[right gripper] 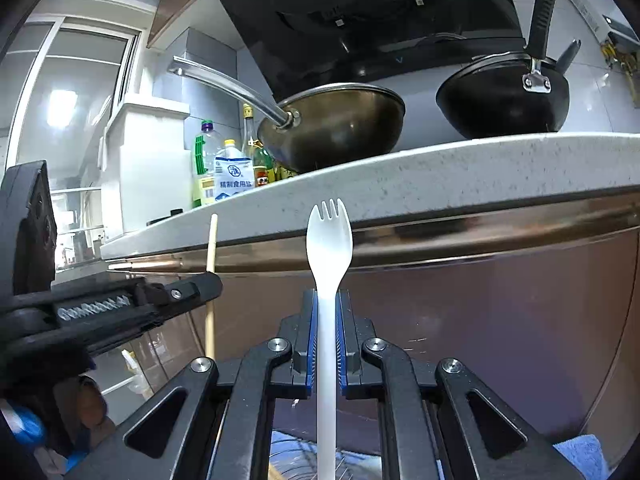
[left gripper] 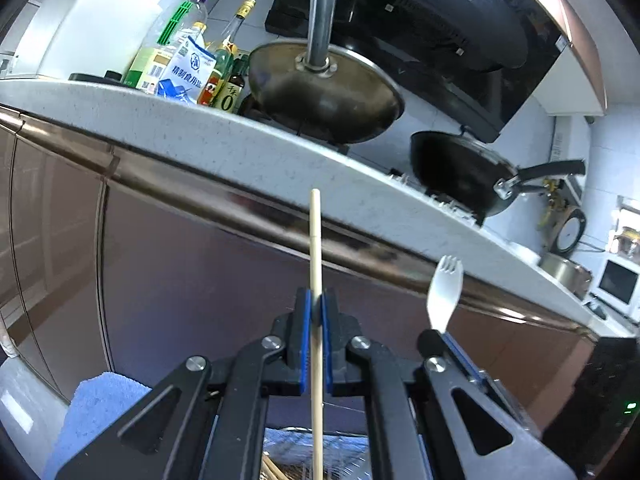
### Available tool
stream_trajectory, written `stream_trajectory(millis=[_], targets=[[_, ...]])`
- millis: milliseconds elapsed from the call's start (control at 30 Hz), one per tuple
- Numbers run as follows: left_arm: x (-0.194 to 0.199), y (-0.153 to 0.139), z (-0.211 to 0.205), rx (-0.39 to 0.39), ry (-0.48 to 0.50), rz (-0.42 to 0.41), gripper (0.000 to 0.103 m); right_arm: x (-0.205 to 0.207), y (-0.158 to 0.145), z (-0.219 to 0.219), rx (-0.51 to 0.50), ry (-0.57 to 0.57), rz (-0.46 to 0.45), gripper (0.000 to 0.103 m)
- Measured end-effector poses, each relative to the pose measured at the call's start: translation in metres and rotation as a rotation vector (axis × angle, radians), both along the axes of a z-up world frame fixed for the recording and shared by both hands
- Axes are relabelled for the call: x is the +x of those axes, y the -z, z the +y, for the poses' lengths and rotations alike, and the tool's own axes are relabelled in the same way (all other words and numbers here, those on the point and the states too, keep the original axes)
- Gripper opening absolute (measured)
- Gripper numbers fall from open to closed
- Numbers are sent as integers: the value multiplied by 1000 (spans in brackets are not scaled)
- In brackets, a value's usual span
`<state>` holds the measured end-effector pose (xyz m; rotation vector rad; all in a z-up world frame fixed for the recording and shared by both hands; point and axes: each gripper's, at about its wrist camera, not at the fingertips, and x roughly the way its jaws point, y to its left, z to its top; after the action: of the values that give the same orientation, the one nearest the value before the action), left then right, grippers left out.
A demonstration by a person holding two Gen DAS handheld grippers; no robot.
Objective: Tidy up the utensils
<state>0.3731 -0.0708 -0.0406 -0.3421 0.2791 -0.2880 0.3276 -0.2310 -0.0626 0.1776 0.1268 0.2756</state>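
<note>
My left gripper (left gripper: 316,304) is shut on a wooden chopstick (left gripper: 315,248) that stands upright between its blue pads, in front of brown cabinet doors. My right gripper (right gripper: 328,304) is shut on a white plastic spork (right gripper: 329,240), tines up. The two grippers are side by side: the spork (left gripper: 445,292) and the right gripper (left gripper: 444,344) show at the right of the left wrist view, and the chopstick (right gripper: 211,248) and left gripper (right gripper: 208,280) at the left of the right wrist view. More chopsticks (left gripper: 272,472) lie below, partly hidden.
A speckled countertop edge (right gripper: 400,176) runs above the brown cabinet fronts (right gripper: 480,320). On it stand a steel wok (right gripper: 332,120), a black pan (right gripper: 500,100) and bottles with a salt bag (right gripper: 232,176). A blue cloth (left gripper: 96,412) lies low left. A range hood (right gripper: 360,12) hangs above.
</note>
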Motion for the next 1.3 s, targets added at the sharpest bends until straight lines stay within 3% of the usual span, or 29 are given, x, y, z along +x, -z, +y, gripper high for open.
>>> stream_trajectory(millis=[300,567,600,667,733,967,1133,1300], targets=[[9,44,-16,69,-85,-52,5,1,28,9,-75,48,-43,8],[-13,54,-14,94,-76,-82,7,-19,50,12,-131,52,-28,10],[-16,54,-13,98,-69,-80,7,-23,52,12,-135,51,-23,12],[-20,54,-12,104,-58,-72,7,-30,54,10,-136,53,-14,30],[-24,52,-8,106,-49,-57,8,-35,56,9,-144,61,4,35],[-57,29,19,123,-69,-46,10,-61,45,-7,-141,97,50,36],[-93,6,43,143,-84,-25,28,-87,29,-20,-134,119,97,37],[-130,-17,64,183,-112,-6,28,-126,3,-25,-144,129,108,37]])
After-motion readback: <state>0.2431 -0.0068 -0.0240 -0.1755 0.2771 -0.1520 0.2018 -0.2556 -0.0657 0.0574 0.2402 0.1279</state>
